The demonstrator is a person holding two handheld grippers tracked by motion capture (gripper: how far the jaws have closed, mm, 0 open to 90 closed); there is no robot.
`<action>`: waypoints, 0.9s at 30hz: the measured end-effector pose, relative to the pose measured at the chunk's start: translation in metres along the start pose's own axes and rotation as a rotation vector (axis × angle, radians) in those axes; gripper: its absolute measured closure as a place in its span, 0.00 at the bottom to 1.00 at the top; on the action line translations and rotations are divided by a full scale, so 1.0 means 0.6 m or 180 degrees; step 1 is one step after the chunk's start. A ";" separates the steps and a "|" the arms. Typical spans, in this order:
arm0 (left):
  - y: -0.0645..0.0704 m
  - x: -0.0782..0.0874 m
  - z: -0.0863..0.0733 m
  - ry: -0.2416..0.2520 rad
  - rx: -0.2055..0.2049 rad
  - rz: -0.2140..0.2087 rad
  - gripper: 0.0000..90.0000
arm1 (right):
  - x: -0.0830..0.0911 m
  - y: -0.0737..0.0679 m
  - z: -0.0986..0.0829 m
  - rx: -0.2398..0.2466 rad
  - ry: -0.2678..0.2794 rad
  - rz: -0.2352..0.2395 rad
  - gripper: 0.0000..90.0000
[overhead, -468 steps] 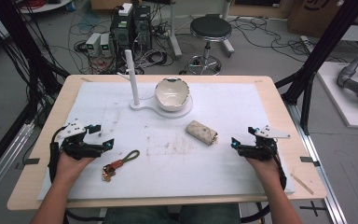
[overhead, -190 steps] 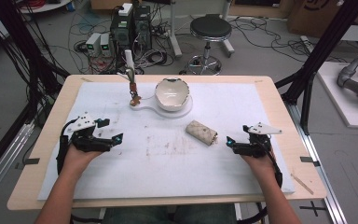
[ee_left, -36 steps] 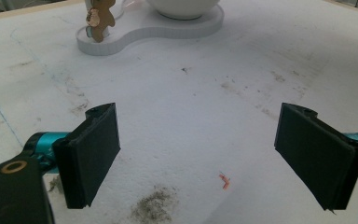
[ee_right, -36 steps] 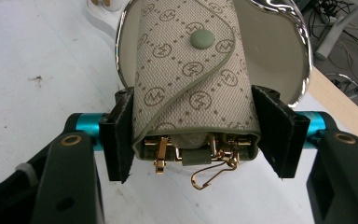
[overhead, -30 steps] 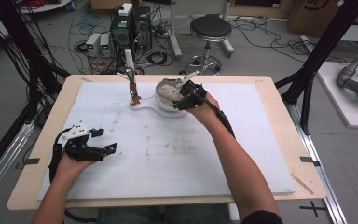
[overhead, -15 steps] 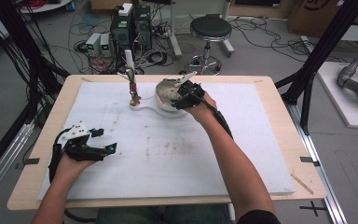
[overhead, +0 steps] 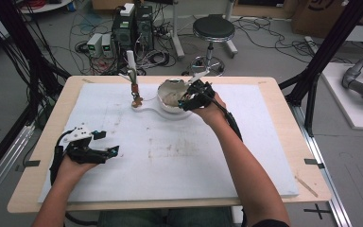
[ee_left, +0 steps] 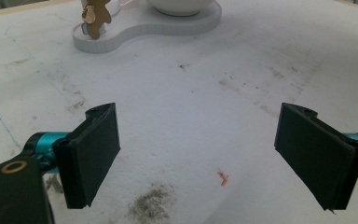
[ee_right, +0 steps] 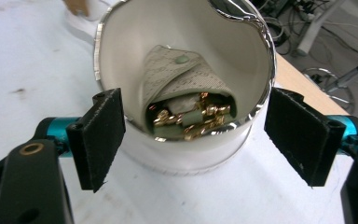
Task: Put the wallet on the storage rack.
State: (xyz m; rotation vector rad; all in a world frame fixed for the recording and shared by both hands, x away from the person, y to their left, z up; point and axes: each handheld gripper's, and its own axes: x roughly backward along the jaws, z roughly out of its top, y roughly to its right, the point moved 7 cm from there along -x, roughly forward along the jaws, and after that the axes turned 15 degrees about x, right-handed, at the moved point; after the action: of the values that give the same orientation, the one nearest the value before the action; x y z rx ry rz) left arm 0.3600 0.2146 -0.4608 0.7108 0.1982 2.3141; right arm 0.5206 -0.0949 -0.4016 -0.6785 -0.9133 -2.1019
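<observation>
A white bowl with a silver rim stands on a white foam base at the table's far middle. Inside it lies a beige dotted pouch over gold metal pieces. My right gripper is at the bowl's near-right rim; in the right gripper view its jaws stand open on either side of the bowl, holding nothing. A small brown bear charm hangs from the white post on the same base. My left gripper rests open at the near left, over bare mat.
A white mat covers the wooden table. It carries grey smudges and a tiny orange scrap just ahead of the left jaws. A stool, cables and electronics stand on the floor beyond the far edge.
The charm went from the table onto the post, and the pouch from the table into the bowl. Over the last second the right gripper shifted slightly left at the bowl; the left stayed still.
</observation>
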 end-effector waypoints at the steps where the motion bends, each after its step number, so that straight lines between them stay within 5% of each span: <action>1: 0.000 0.000 0.001 0.0000 -0.0001 -0.0004 0.16 | 0.006 0.000 -0.001 0.0021 0.0012 0.0017 0.23; 6: 0.003 -0.004 0.006 0.0020 -0.0019 -0.0033 0.16 | 0.038 -0.009 -0.004 -0.0005 0.0032 0.0108 0.22; 9: 0.006 -0.008 0.009 0.0023 -0.0026 -0.0056 0.16 | 0.058 -0.013 -0.009 -0.0014 0.0270 0.0009 0.22; 12: 0.009 -0.014 0.011 0.0016 -0.0036 -0.0080 0.16 | 0.069 -0.017 -0.025 -0.0084 0.0164 0.0090 0.22; 15: 0.012 -0.021 0.015 0.0014 -0.0056 -0.0105 0.16 | 0.086 -0.020 -0.039 -0.0092 0.0322 -0.0002 0.22; 27: 0.009 -0.033 0.033 0.0141 -0.0028 -0.0074 0.16 | 0.134 -0.023 -0.120 -0.0320 0.0448 -0.0091 0.22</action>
State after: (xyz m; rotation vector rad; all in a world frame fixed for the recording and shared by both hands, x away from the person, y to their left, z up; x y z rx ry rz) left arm 0.3798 0.1964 -0.4513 0.6498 0.2151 2.3085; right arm 0.4496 -0.1776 -0.3950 -0.5630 -0.7483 -2.2021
